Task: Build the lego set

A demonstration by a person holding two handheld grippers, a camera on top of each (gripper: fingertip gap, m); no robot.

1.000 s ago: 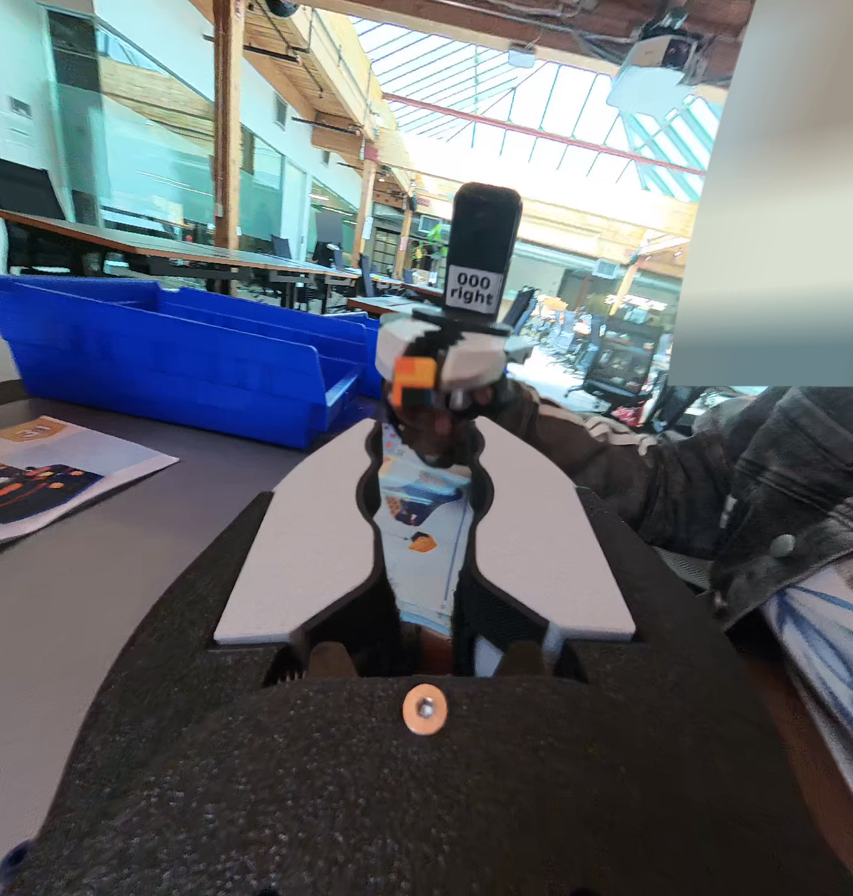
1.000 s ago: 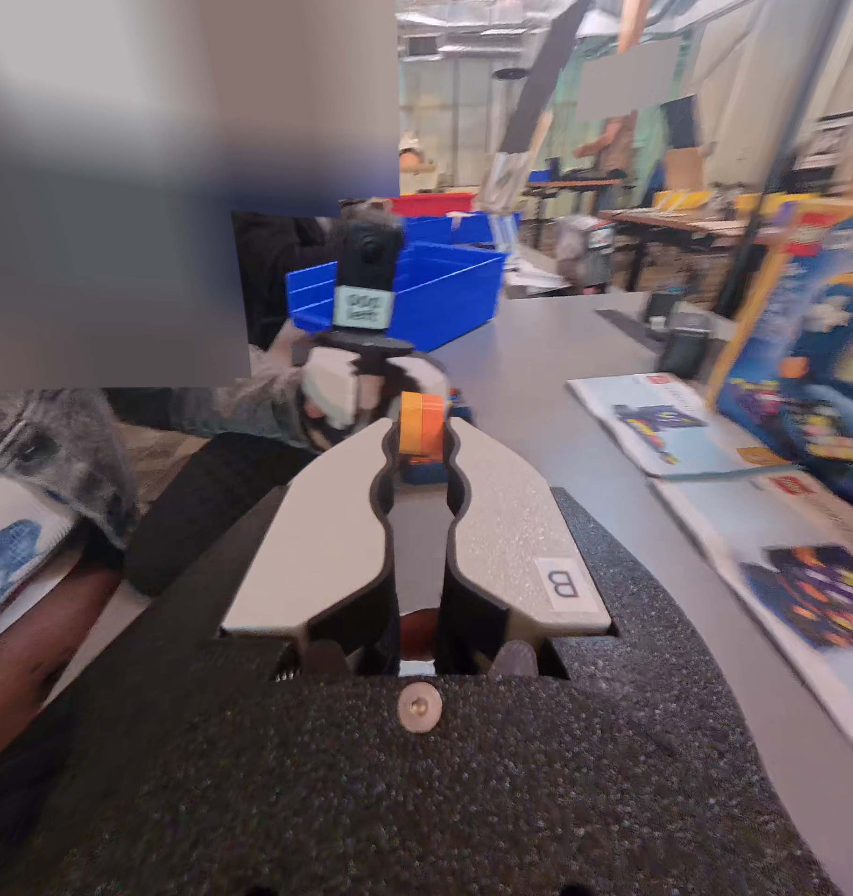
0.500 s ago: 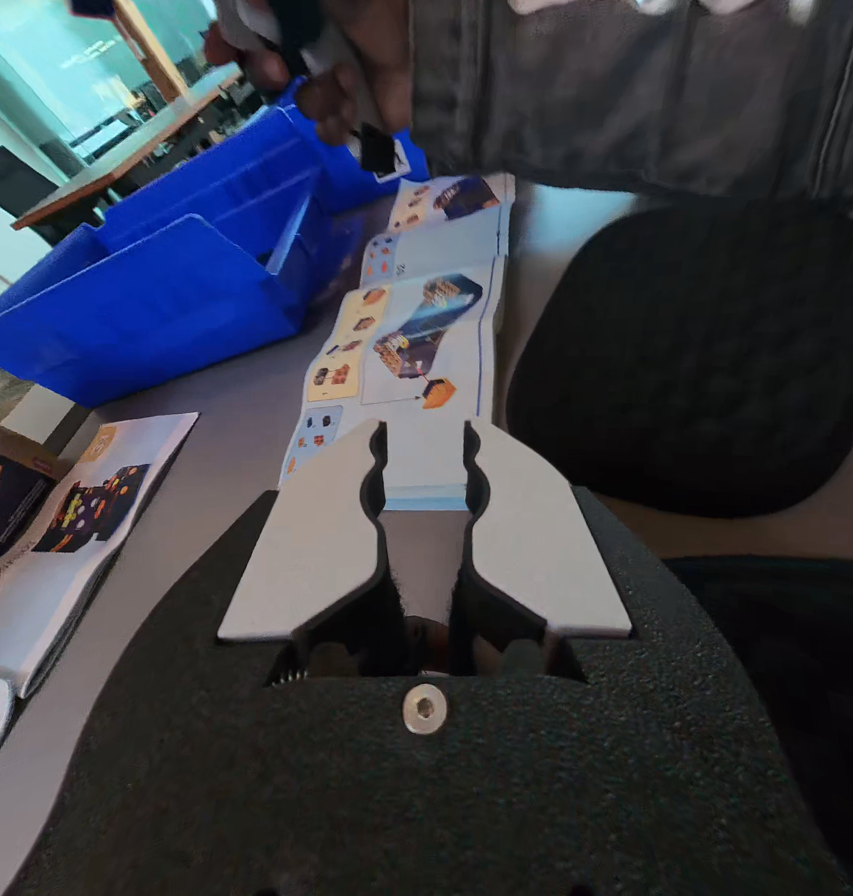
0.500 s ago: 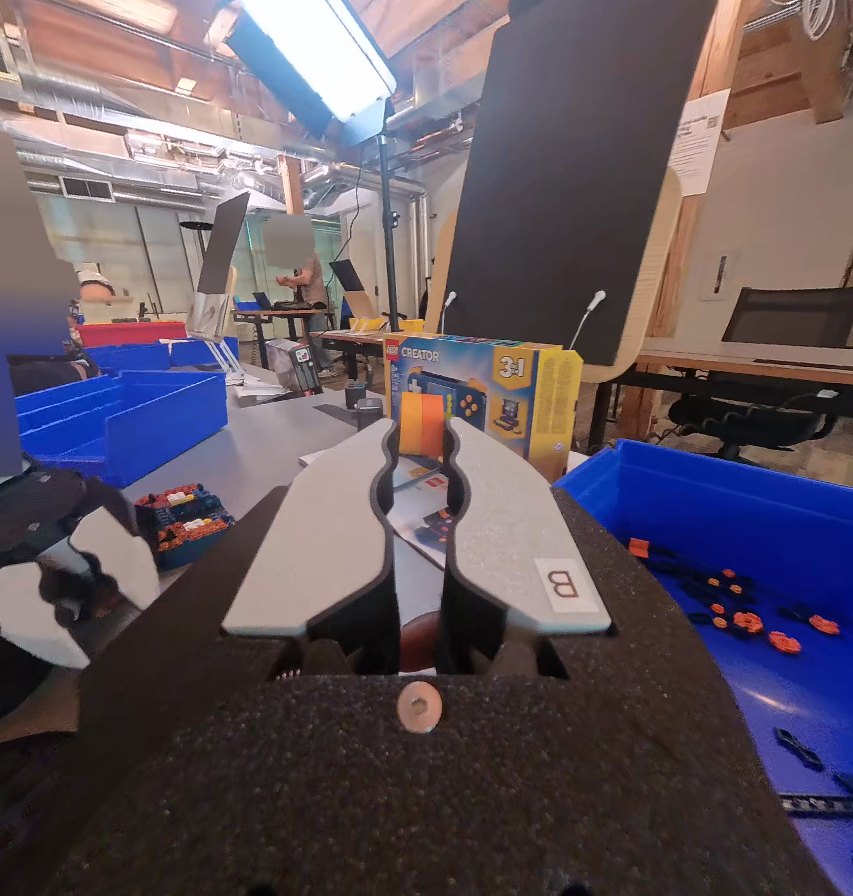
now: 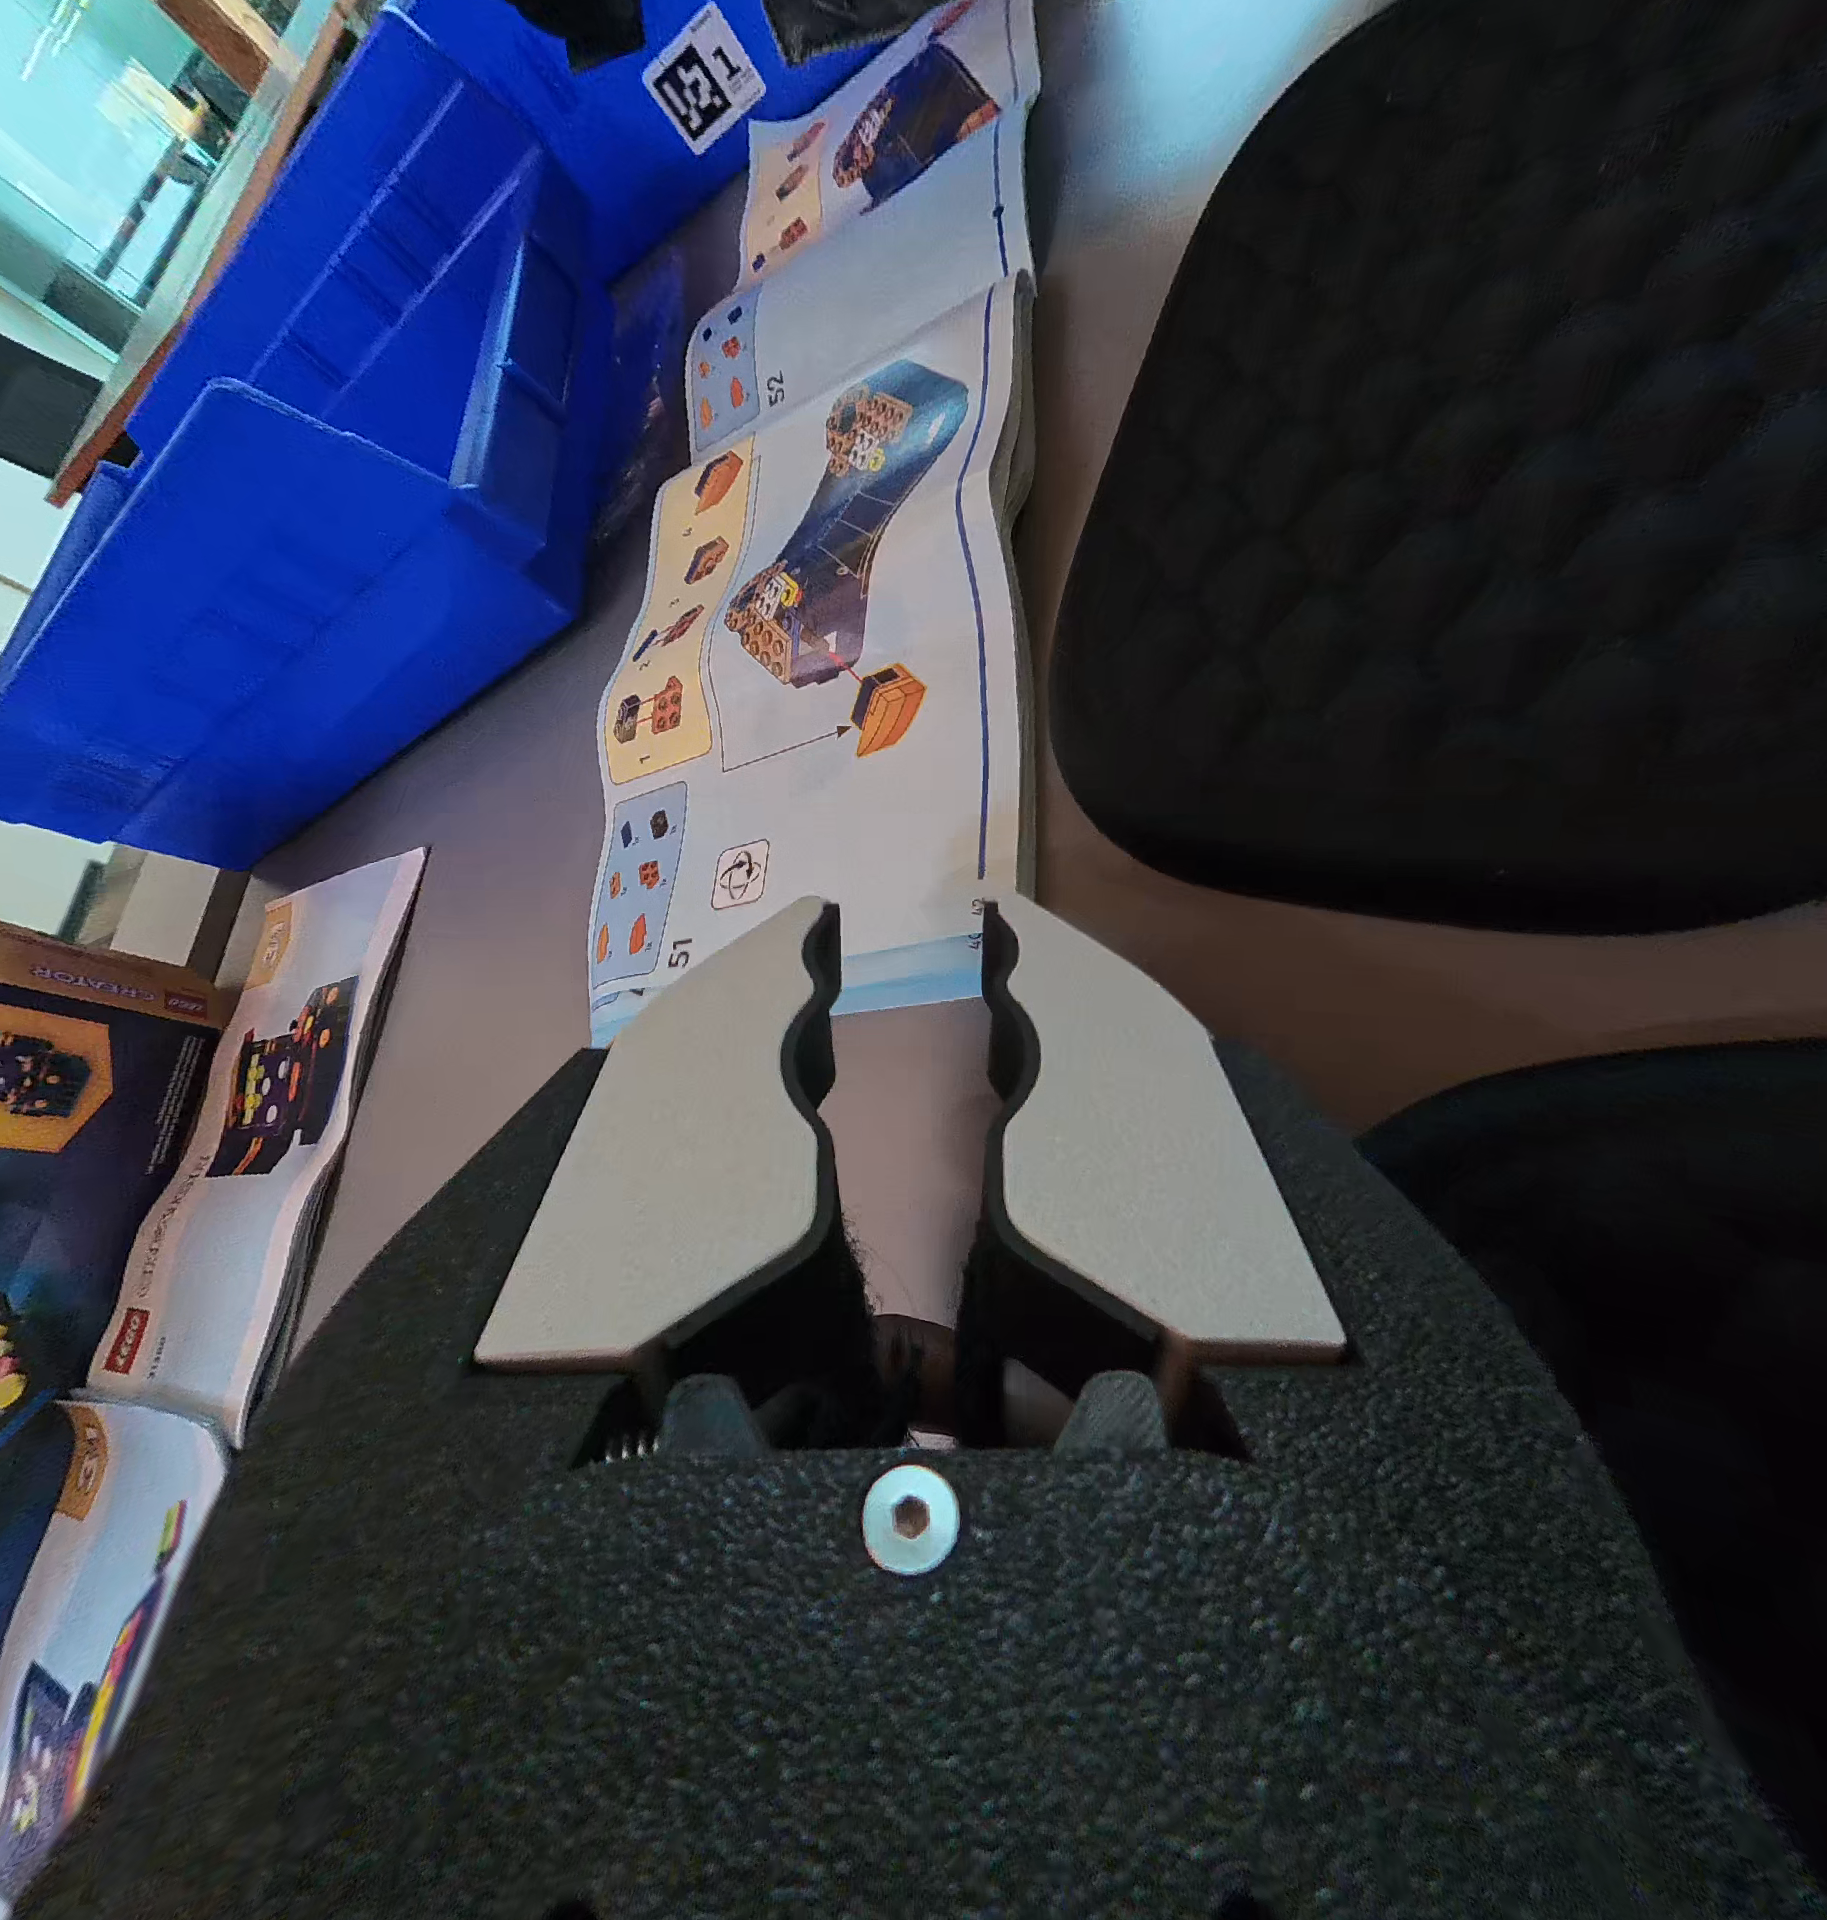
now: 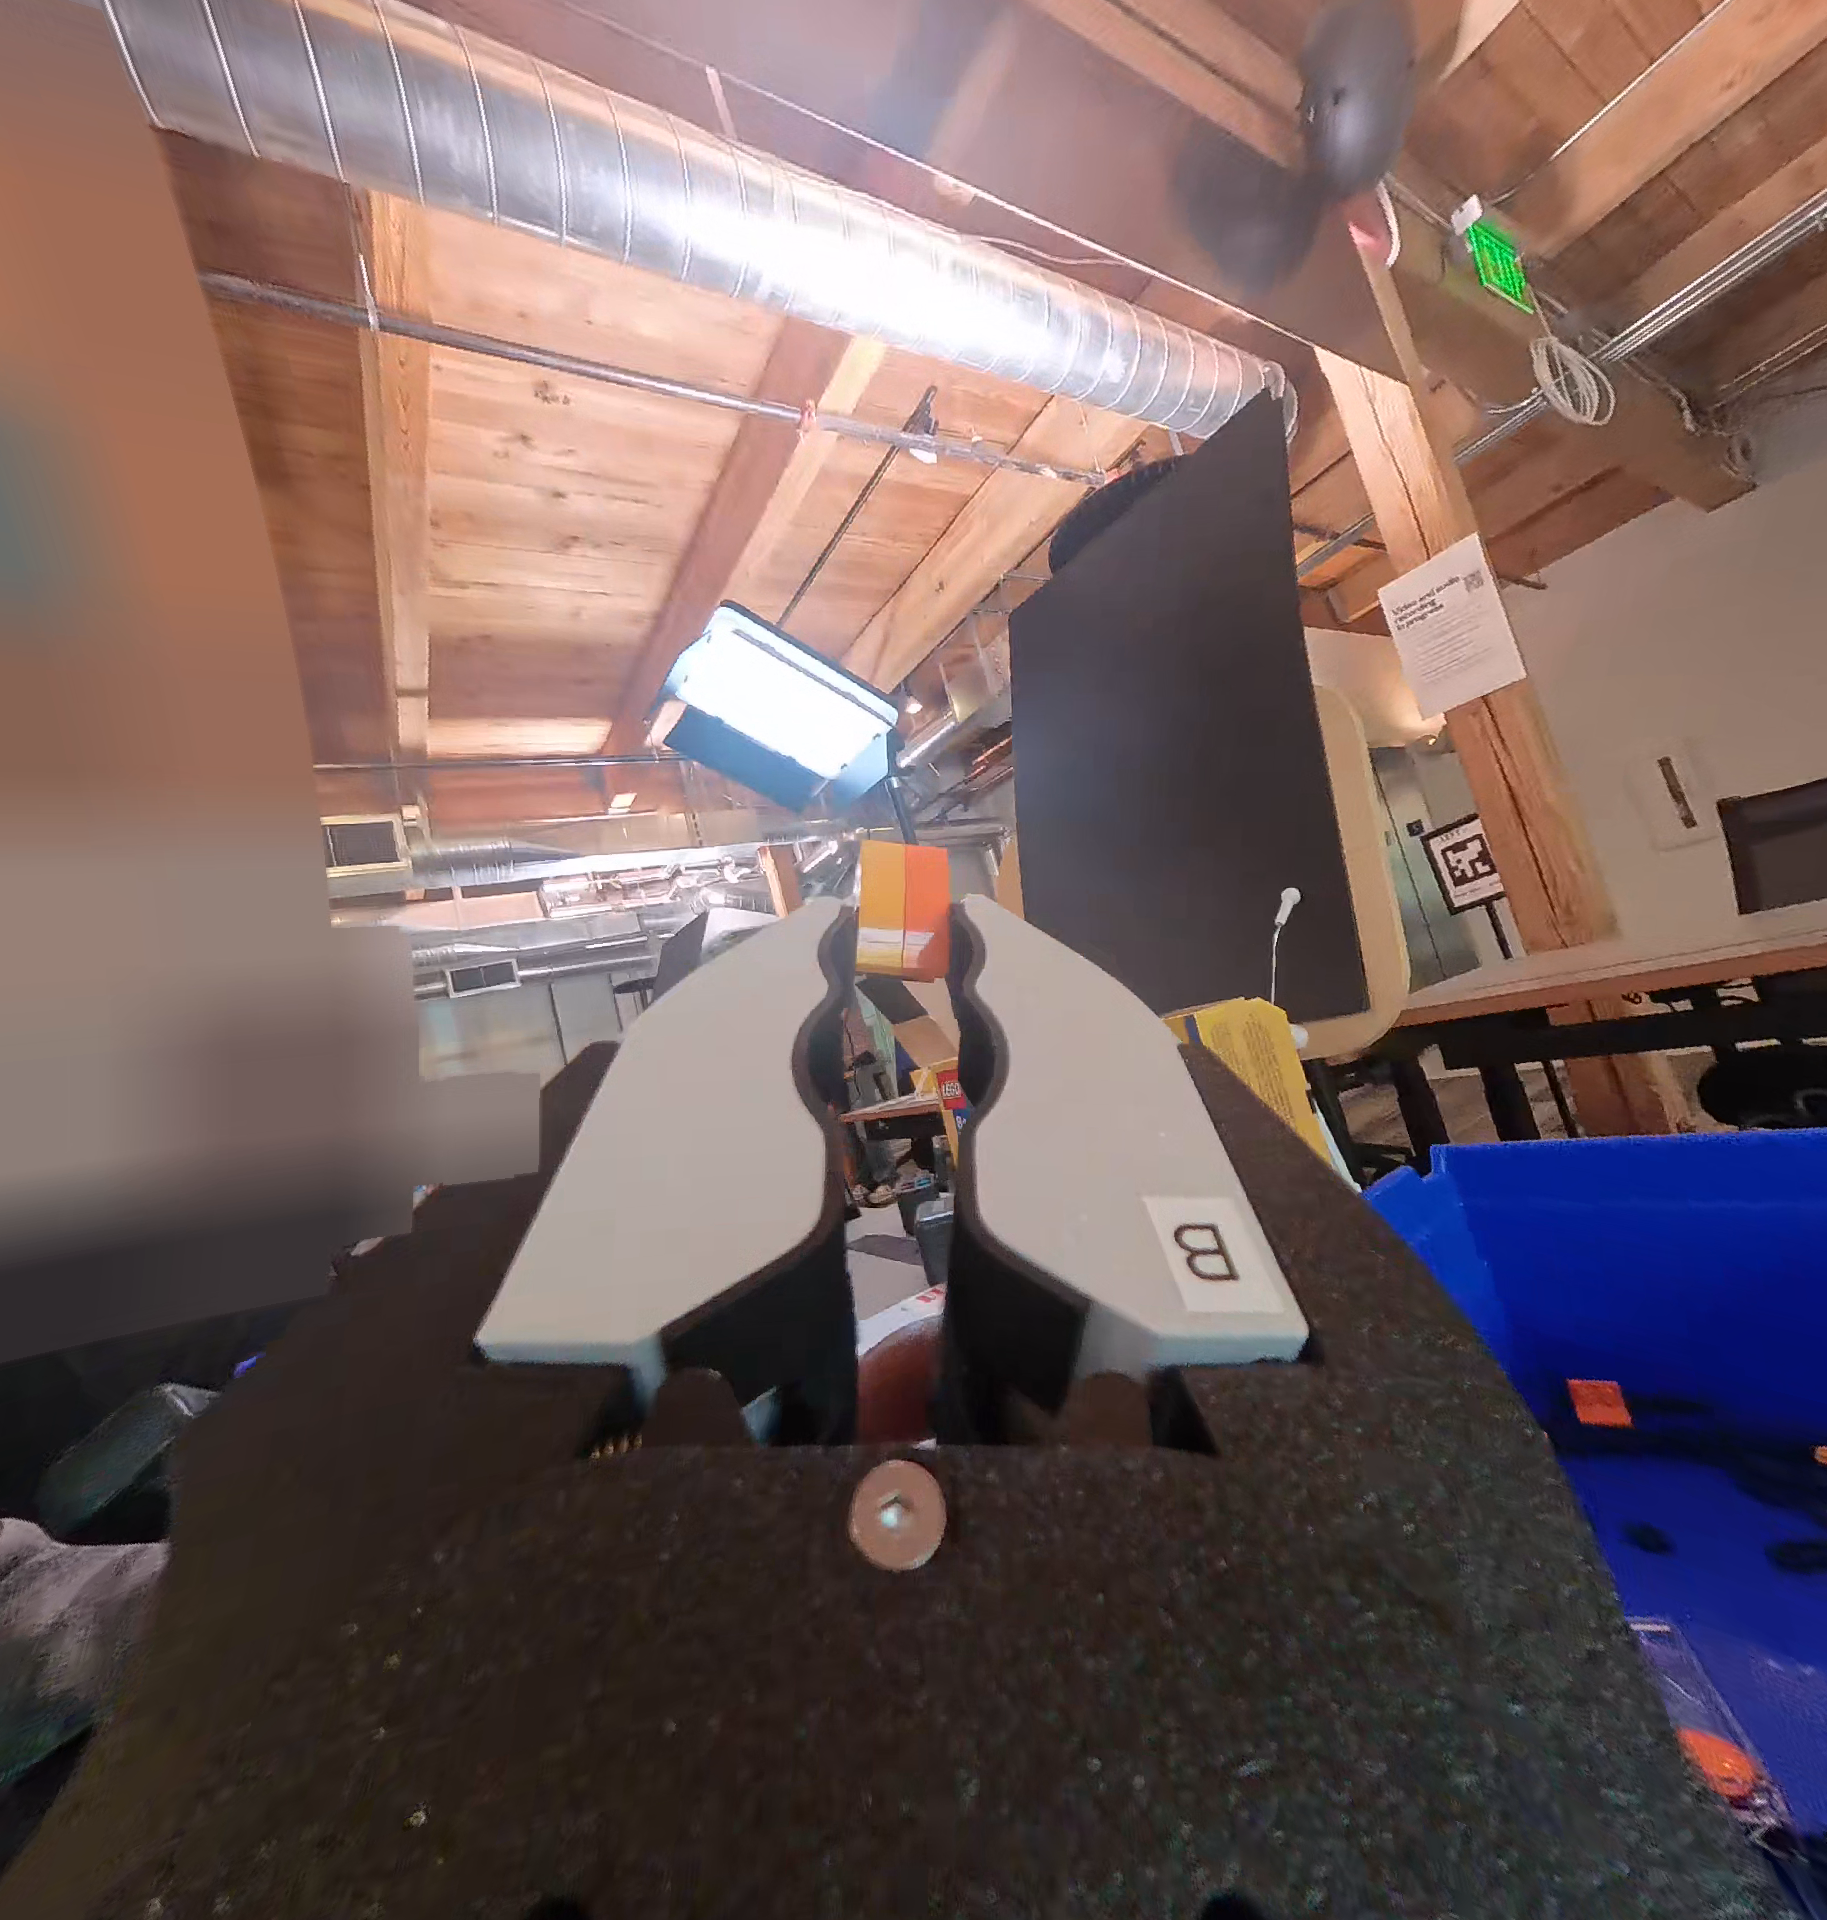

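Left gripper (image 5: 907, 925): jaws apart, bare, over an open instruction booklet (image 5: 847, 644).
Right gripper (image 6: 901, 925): raised, clamped on an orange brick (image 6: 901, 914).

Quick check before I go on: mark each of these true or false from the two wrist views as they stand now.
1. The right gripper grips an orange and yellow brick at its fingertips. True.
2. The left gripper holds a brick. False: nothing is between its fingers, which stand apart.
3. An open instruction booklet lies ahead of the left gripper. True.
4. The bin beside the right gripper is red. False: it is blue.
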